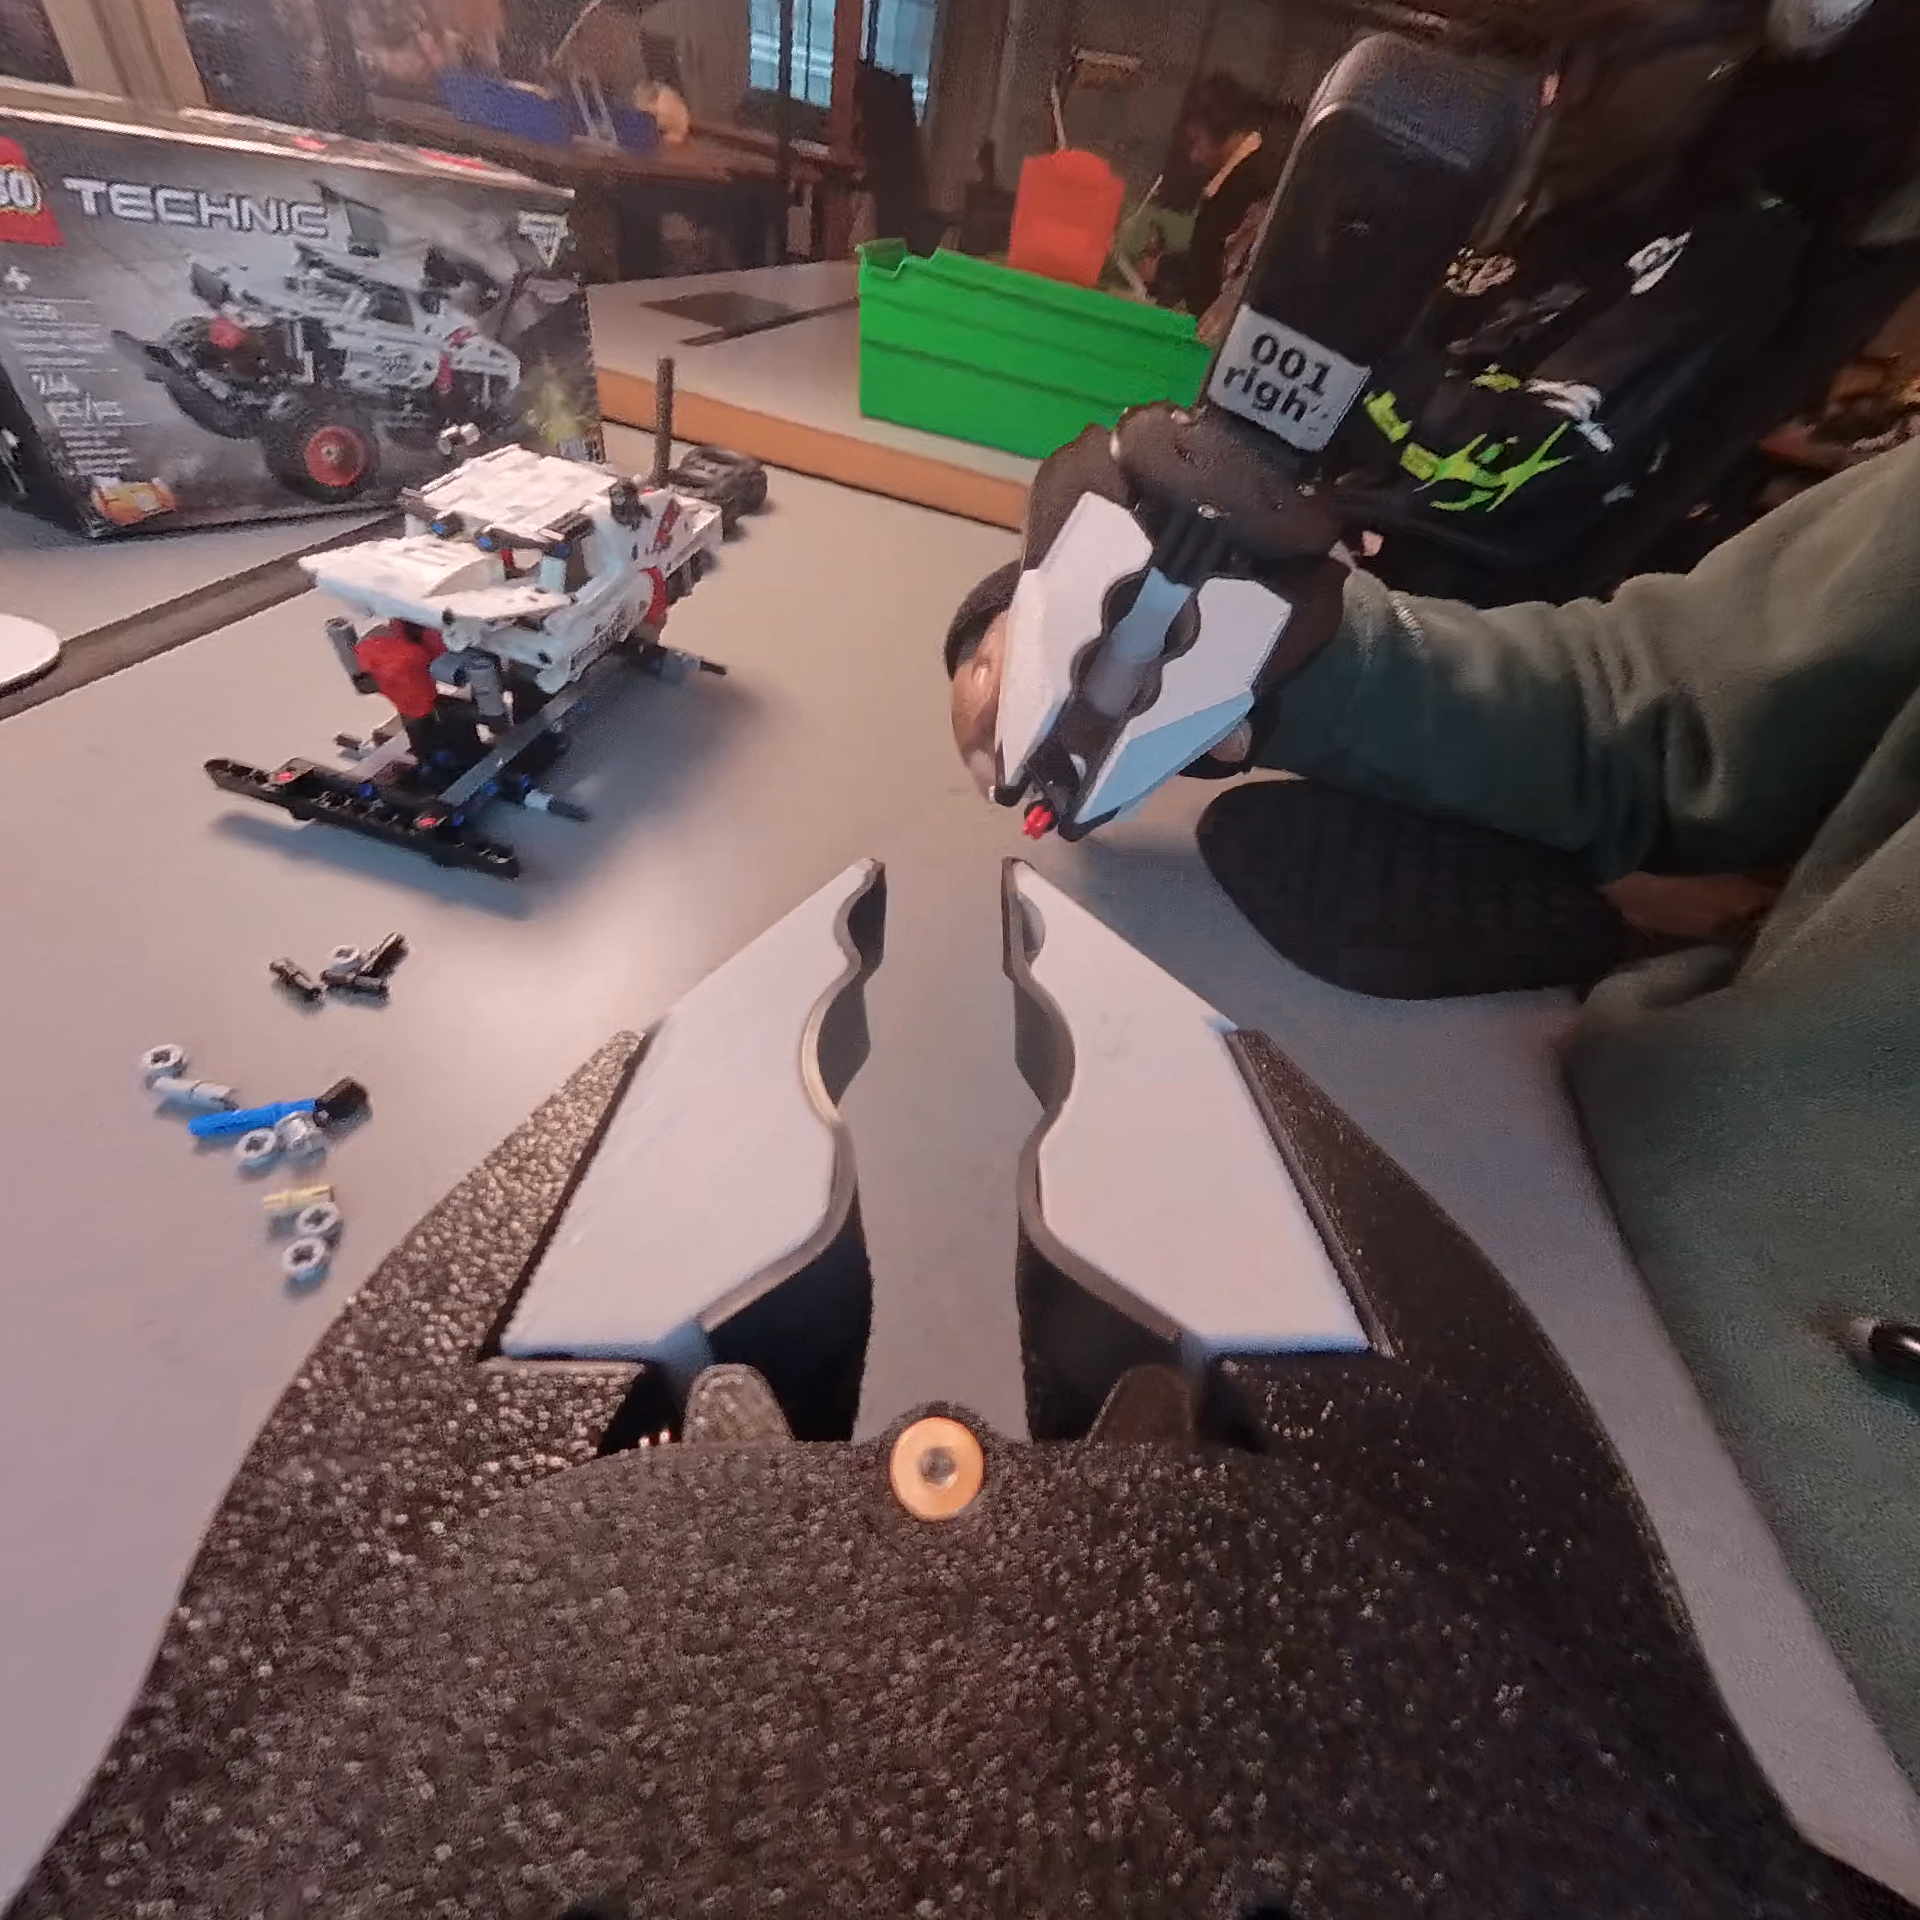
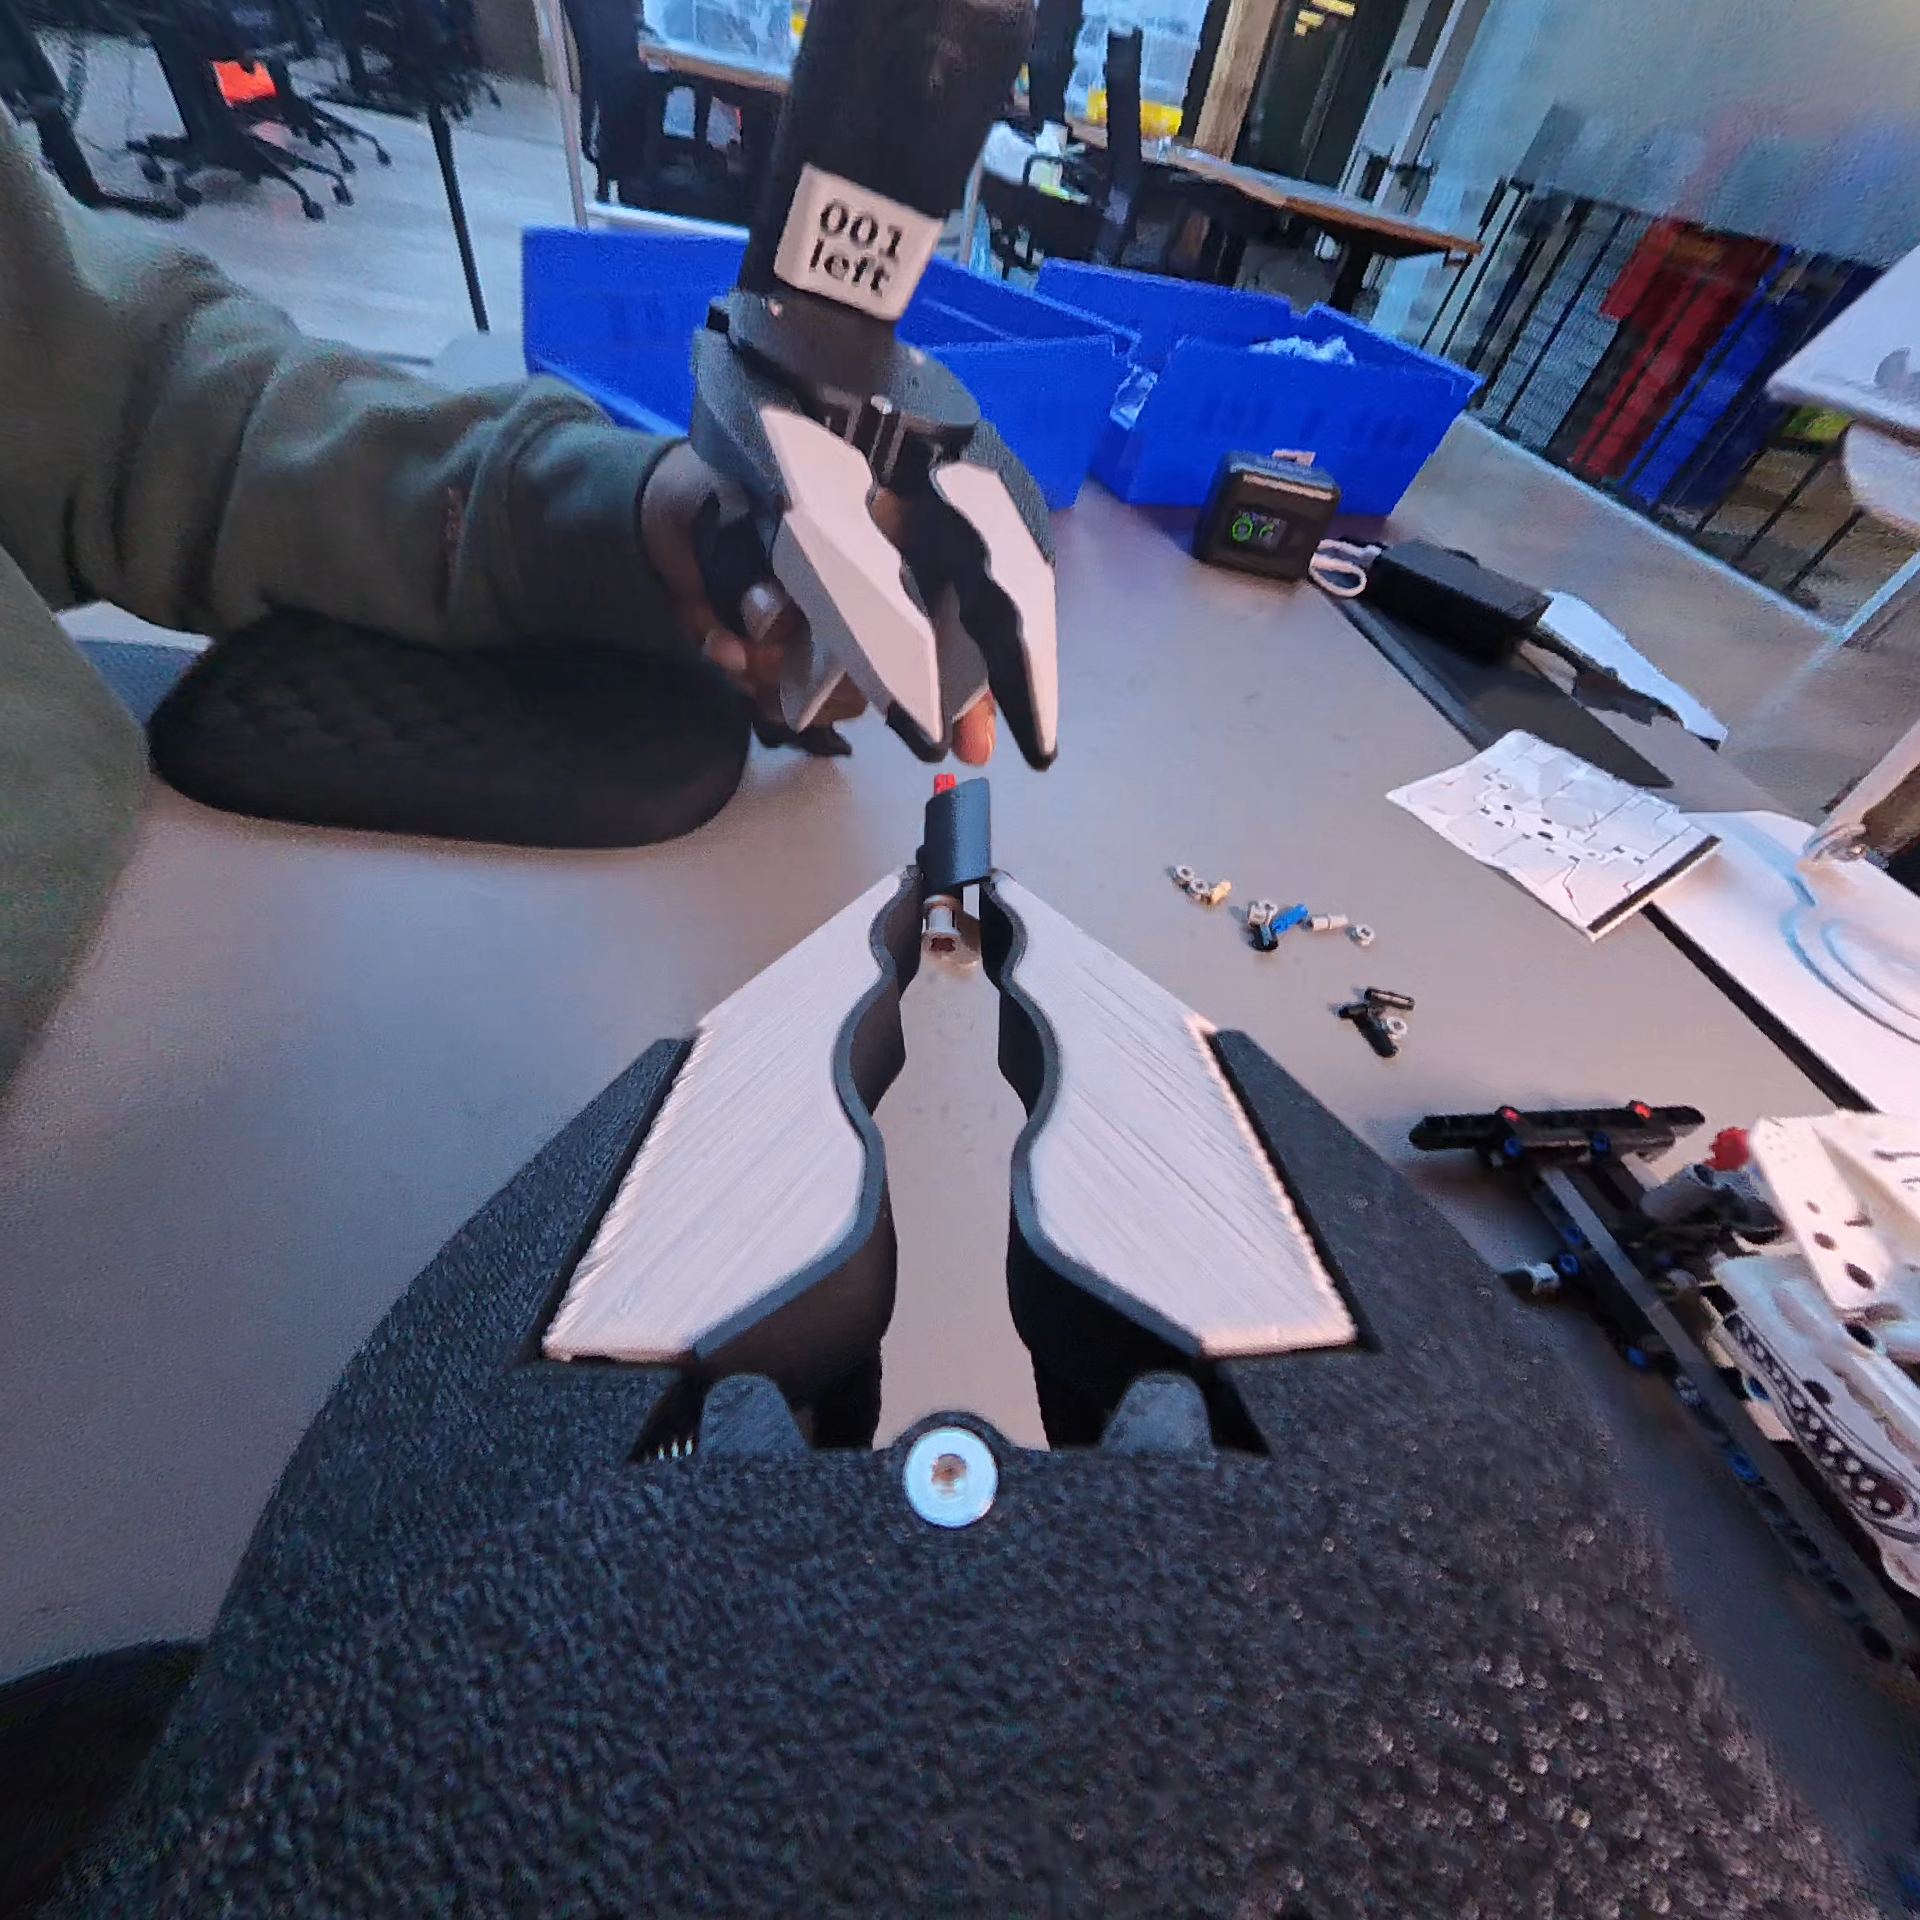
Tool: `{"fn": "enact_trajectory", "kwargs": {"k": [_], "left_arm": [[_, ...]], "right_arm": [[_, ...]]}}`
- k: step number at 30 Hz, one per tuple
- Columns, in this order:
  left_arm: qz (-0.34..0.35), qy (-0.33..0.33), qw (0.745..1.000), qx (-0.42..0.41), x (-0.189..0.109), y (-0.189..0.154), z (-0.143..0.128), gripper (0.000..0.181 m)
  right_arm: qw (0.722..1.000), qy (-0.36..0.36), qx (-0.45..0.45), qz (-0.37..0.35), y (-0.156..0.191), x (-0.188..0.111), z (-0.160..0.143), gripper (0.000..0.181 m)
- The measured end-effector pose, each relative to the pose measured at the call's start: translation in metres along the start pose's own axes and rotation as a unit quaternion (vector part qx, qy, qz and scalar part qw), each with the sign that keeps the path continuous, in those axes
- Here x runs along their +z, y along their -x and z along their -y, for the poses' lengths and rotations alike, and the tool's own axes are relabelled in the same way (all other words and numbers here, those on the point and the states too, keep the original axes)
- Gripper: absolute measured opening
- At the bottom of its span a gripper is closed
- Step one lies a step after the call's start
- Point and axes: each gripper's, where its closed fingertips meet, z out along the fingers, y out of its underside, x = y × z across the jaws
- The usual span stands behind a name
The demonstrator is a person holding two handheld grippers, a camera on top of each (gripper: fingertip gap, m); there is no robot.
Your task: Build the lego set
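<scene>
Right wrist view: my right gripper [image 2: 951, 904] pinches a small black connector [image 2: 956, 836], long axis pointing far toward my left gripper [image 2: 987, 743], empty, parted, just beyond.

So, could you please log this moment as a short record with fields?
left gripper: open, empty, facing the right one
right gripper: shut on small black piece with red pin
truck model: part built, on grey table
loose pieces: scattered beside model
set box: behind model
instruction booklet: lying open
</scene>
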Motion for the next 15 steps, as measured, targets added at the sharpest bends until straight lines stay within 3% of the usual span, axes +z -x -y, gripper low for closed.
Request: {"fn": "enact_trajectory", "kwargs": {"k": [5,9,15], "left_arm": [[-0.034,0.062,0.997,-0.008,0.008,-0.012,-0.02,0.024],[-0.028,0.057,0.998,0.02,0.012,-0.021,-0.015,0.005],[-0.019,0.083,0.996,0.038,0.014,-0.02,-0.024,0.004]], "right_arm": [[0.998,0.016,-0.052,-0.021,0.002,0.011,-0.014,0.01],[0.998,-0.012,-0.061,-0.026,0.008,0.017,-0.006,0.01],[0.997,0.017,-0.075,-0.029,0.008,0.019,-0.019,0.01]]}}
